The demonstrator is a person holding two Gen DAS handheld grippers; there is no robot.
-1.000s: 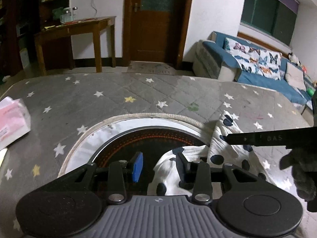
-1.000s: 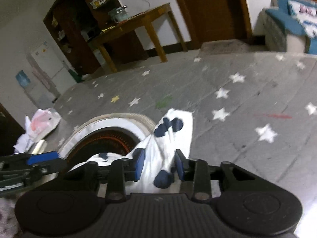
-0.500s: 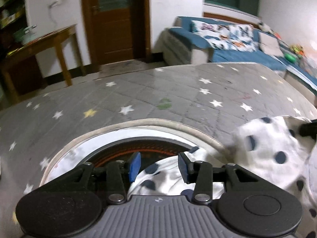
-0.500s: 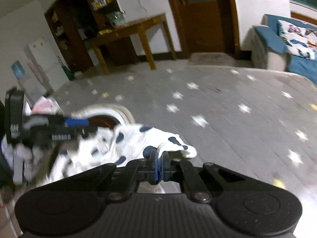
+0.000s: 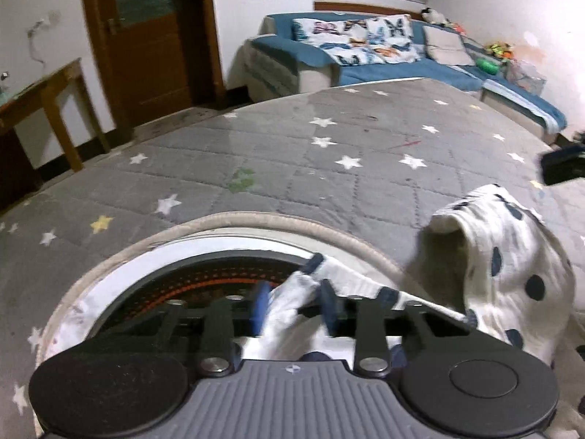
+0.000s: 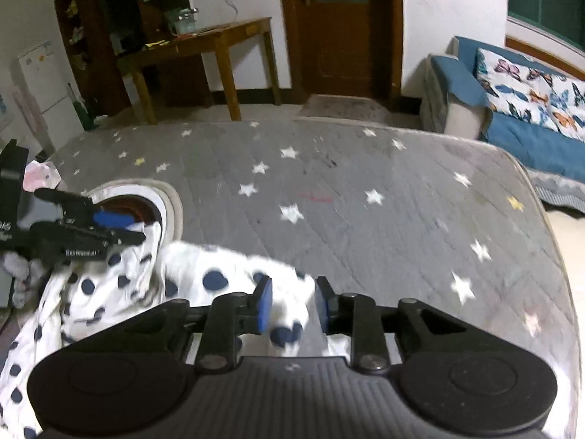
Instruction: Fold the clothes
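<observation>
A white garment with dark blue dots (image 5: pixel 512 270) lies on the grey star-patterned mattress (image 5: pixel 329 168), partly over a round basket (image 5: pixel 234 219). My left gripper (image 5: pixel 294 309) is open, with a fold of the garment between its fingers. In the right wrist view the garment (image 6: pixel 219 278) spreads from the left gripper (image 6: pixel 120 226) across to my right gripper (image 6: pixel 292 305). The right gripper is open, its pads either side of a bunched end of the cloth.
The round basket (image 6: pixel 172 201) with a cream rim sits at the mattress's near left. A pink and white bag (image 6: pixel 40 175) lies at the left edge. A wooden table (image 6: pixel 204 44), a door and a blue sofa (image 5: pixel 365 55) stand beyond the mattress.
The right gripper was shut on the dotted garment half a second ago and has opened. It has pulled the cloth right, out of the basket. The left gripper stays open over the cloth.
</observation>
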